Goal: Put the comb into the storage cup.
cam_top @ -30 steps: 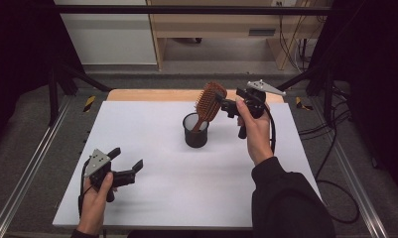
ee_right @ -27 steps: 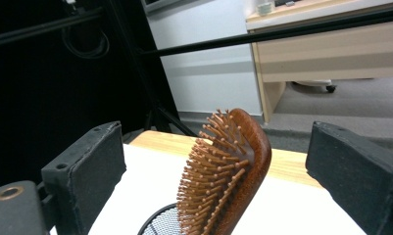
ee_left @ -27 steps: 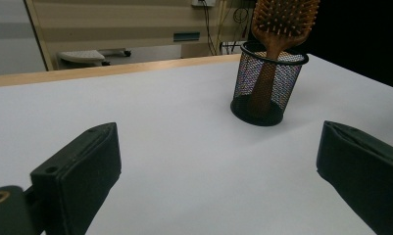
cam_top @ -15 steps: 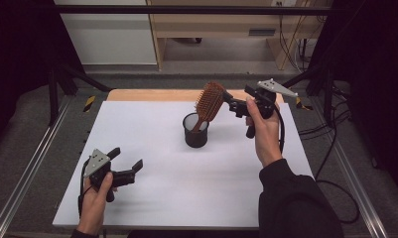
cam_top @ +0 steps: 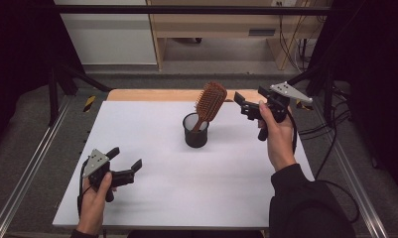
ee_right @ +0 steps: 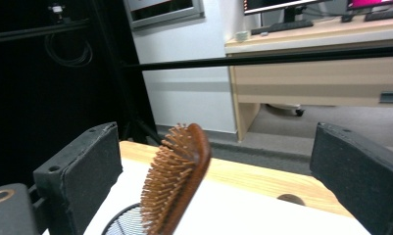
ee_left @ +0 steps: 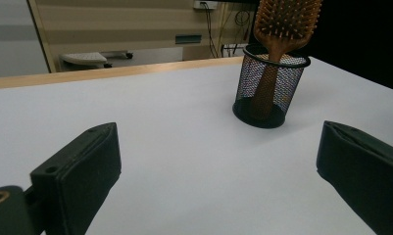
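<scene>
Wooden brush (cam_top: 210, 100) stands handle-down in a black mesh cup (cam_top: 195, 131), head tilted toward the far right corner. Cup sits near the middle of the white bench (cam_top: 157, 134), somewhat toward the far edge. Right gripper (cam_top: 245, 106) held above the bench near the far right corner, just right of the brush head, jaws wide apart, holding nothing. Left gripper (cam_top: 124, 165) low near the near left corner, jaws apart, empty, well apart from the cup

A lab or office workspace is suggested. A white table (cam_top: 186, 198) is framed by metal rails (cam_top: 23, 183), with a wooden desk (cam_top: 226, 20) at twelve o'clock. Monitors (ee_right: 277, 5) and cables (cam_top: 291, 44) are seen beyond.
</scene>
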`<control>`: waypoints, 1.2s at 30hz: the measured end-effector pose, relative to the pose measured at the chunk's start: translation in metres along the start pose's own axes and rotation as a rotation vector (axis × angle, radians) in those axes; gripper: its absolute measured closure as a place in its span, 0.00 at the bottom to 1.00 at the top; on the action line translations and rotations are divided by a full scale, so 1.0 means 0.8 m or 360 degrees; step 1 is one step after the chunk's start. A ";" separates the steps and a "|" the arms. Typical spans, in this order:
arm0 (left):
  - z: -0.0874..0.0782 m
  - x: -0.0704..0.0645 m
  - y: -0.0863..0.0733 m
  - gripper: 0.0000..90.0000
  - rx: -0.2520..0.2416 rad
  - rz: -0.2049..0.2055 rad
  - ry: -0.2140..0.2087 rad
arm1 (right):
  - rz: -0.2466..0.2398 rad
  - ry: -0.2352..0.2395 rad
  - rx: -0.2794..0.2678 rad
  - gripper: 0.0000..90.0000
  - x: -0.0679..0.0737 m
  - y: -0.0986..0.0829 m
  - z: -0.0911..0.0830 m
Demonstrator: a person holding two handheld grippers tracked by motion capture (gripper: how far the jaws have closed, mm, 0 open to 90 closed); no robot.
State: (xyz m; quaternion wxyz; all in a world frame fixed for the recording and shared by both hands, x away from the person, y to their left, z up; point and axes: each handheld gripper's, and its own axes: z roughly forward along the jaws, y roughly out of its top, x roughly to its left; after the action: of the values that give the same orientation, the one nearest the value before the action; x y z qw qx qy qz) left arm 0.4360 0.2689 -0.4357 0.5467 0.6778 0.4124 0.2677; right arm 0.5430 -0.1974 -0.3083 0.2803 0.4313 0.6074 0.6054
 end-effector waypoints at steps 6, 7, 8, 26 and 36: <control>0.000 0.000 0.000 0.03 0.0003 0.0006 0.0001 | -0.0035 -0.0048 -0.0028 0.05 -0.010 -0.005 -0.017; 0.000 0.000 0.000 0.03 0.0002 0.0006 0.0002 | -0.0041 -0.0059 -0.0038 0.05 -0.012 -0.007 -0.020; 0.000 0.000 0.000 0.03 0.0002 0.0005 0.0004 | -0.0046 -0.0064 -0.0043 0.05 -0.013 -0.008 -0.024; -0.001 0.001 -0.001 0.03 -0.0006 0.0002 0.0014 | -0.0082 -0.0152 -0.0105 0.04 -0.034 -0.029 -0.070; -0.004 0.004 0.000 0.03 -0.0017 -0.0002 0.0025 | -0.0098 -0.0188 -0.0105 0.04 -0.044 -0.039 -0.089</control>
State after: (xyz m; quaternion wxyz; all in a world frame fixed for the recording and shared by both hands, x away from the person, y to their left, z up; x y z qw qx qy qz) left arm 0.4352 0.2730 -0.4353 0.5471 0.6724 0.4158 0.2748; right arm 0.4923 -0.2596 -0.3370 0.3482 0.4380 0.5824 0.5897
